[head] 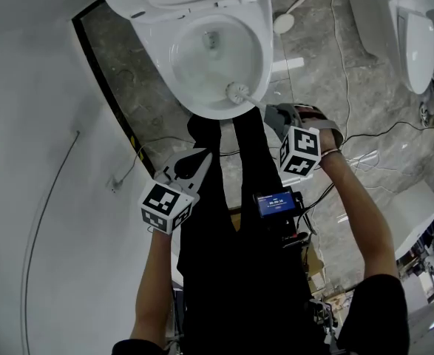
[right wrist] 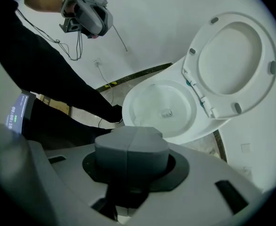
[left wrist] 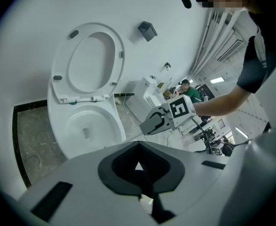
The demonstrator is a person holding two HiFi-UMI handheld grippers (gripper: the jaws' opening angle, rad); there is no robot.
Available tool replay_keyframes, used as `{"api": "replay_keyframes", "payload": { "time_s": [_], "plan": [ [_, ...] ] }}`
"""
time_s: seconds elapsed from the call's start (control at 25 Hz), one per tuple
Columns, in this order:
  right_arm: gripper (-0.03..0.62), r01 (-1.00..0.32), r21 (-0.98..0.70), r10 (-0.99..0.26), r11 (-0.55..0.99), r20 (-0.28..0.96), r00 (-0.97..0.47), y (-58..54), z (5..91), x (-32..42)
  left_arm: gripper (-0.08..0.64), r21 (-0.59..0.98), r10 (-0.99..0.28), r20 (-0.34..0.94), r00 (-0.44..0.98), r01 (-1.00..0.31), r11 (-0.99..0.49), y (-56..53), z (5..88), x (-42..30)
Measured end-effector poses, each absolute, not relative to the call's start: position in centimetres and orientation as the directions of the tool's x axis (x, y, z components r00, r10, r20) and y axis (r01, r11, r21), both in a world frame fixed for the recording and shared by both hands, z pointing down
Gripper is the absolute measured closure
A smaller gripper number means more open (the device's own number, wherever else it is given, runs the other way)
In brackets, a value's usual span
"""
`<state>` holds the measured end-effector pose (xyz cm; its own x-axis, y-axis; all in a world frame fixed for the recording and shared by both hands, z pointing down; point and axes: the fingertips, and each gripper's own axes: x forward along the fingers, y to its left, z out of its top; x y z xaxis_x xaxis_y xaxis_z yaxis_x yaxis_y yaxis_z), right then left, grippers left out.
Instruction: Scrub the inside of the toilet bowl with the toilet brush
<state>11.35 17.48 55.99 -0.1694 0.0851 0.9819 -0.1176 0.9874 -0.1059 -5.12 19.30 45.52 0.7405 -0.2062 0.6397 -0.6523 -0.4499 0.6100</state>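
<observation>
1. Head view: my right gripper [head: 273,114] reaches the near right rim of the toilet bowl [head: 174,63]. The toilet brush [head: 238,92] has its white head inside the bowl at that rim, and its handle runs to my right fingers. My left gripper [head: 202,161] hangs nearer and to the left, apart from the bowl.
2. Left gripper view: my left fingers are closed, with nothing between them.
3. Right gripper view: my right fingers are pressed together and hide the brush behind them. The seat [right wrist: 232,65] stands raised.

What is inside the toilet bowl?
The toilet brush has its white head inside the toilet bowl, near the front rim; the drain shows. The bowl wall under the head is covered.
</observation>
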Motion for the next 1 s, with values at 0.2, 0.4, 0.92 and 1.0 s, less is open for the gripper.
{"api": "replay_keyframes", "payload": {
  "time_s": [0.2, 0.4, 0.92, 1.0],
  "plan": [
    [0.434, -0.011, -0.042, 0.041, 0.999, 0.994, -0.102, 15.7, 56.1, 12.7, 0.549, 0.607, -0.204, 0.642, 0.739, -0.652, -0.455, 19.6, 45.6, -5.1],
    [0.434, 0.044, -0.005, 0.008, 0.999, 0.998, -0.067, 13.7, 56.2, 13.7, 0.549, 0.599, -0.205, 0.644, 0.737, -0.653, -0.464, 19.7, 45.8, -5.2],
    [0.435, 0.131, 0.23, -0.23, 0.964, 0.973, -0.016, 6.5, 56.8, 13.8, 0.549, 0.598, -0.205, 0.645, 0.736, -0.653, -0.465, 19.9, 45.9, -5.1],
    [0.436, 0.143, 0.246, -0.246, 0.959, 0.969, -0.014, 5.4, 56.9, 13.5, 0.549, 0.6, -0.205, 0.645, 0.736, -0.654, -0.46, 19.8, 46.0, -5.1]
  ]
}}
